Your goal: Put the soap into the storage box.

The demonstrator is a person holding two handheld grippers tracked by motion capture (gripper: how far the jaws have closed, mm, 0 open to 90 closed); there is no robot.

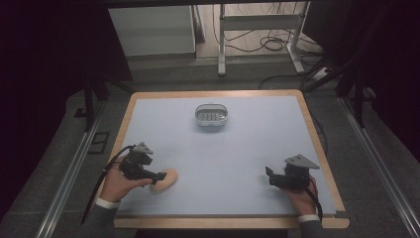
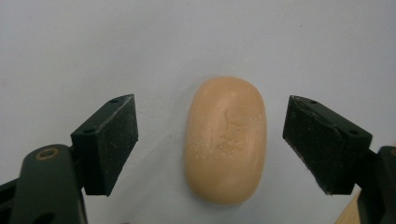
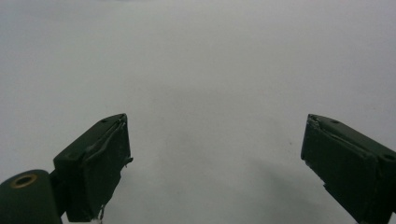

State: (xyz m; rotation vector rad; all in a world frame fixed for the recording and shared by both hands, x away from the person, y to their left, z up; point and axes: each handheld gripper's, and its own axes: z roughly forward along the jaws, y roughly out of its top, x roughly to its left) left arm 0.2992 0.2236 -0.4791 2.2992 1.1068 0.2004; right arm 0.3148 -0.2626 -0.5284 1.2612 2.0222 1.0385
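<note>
A peach-coloured oval soap bar [image 2: 226, 140] lies flat on the pale table mat, also seen near the front left as the soap bar [image 1: 166, 181]. My left gripper [image 2: 212, 140] is open, its two black jaws standing on either side of the soap with gaps on both sides. In the high view the left gripper [image 1: 159, 176] points right at the soap. My right gripper [image 1: 269, 174] is at the front right, open over bare mat, as the right gripper [image 3: 217, 158] in its own view confirms. A small grey soap dish [image 1: 211, 116] sits at the far middle of the table.
The pale mat [image 1: 237, 148] covers a wooden-edged table [image 1: 324, 158]. Beyond the far edge stand a white metal frame [image 1: 257, 29] and floor cables [image 1: 275, 44]. Dark curtains flank both sides.
</note>
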